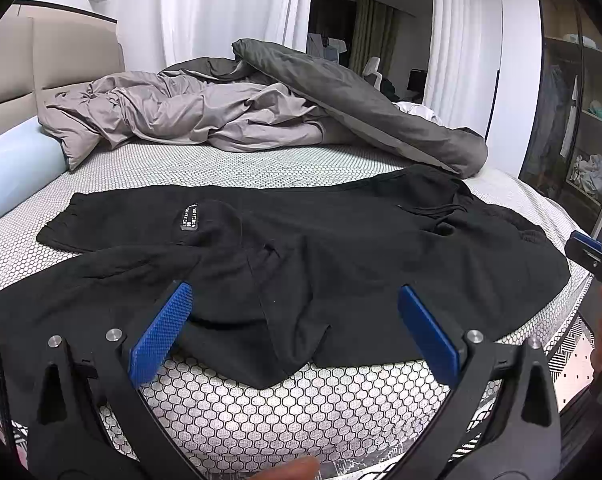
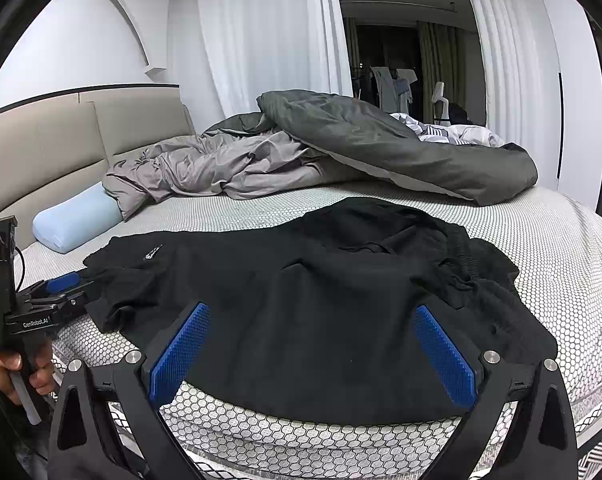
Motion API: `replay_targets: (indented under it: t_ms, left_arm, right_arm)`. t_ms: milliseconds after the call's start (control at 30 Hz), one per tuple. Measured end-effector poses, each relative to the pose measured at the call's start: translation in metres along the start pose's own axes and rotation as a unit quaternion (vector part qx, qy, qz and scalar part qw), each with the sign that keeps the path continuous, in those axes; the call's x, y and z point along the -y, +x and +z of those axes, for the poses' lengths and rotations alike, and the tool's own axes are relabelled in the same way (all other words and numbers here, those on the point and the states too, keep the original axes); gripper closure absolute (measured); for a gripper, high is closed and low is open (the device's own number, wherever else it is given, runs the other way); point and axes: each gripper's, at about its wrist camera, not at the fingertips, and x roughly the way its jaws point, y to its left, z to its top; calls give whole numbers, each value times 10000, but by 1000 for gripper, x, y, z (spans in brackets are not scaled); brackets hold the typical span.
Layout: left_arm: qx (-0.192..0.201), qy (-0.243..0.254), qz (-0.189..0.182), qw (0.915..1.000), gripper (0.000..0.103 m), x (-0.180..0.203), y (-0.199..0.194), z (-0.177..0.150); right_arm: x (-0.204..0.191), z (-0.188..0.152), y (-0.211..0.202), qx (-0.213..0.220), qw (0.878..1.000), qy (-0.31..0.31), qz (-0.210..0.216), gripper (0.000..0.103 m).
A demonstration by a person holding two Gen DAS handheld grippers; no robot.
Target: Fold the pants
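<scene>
On the honeycomb-patterned white mattress (image 1: pixel 229 164): crumpled black fabric pants (image 1: pixel 301 248), unfolded. Your left gripper (image 1: pixel 295 328) and right gripper (image 2: pixel 313 344), both spread, empty. Next, likely: pinch the near hem.

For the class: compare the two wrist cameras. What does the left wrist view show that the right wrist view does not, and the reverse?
Only the left wrist view shows the wardrobe shelves at the right edge. Only the right wrist view shows the whole left gripper from outside, held in a hand, and the striped bedding. Both show the black pants spread on the mattress, the grey duvet and the blue pillow.
</scene>
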Motion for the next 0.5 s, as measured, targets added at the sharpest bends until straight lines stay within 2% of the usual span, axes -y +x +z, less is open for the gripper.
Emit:
replay_targets:
  t_ms: [500]
  left_arm:
    - [14,20,1,10000,1,-4,-2,0]
  right_arm:
    - [1,-1,-1,-4,10000,-2,-1,0]
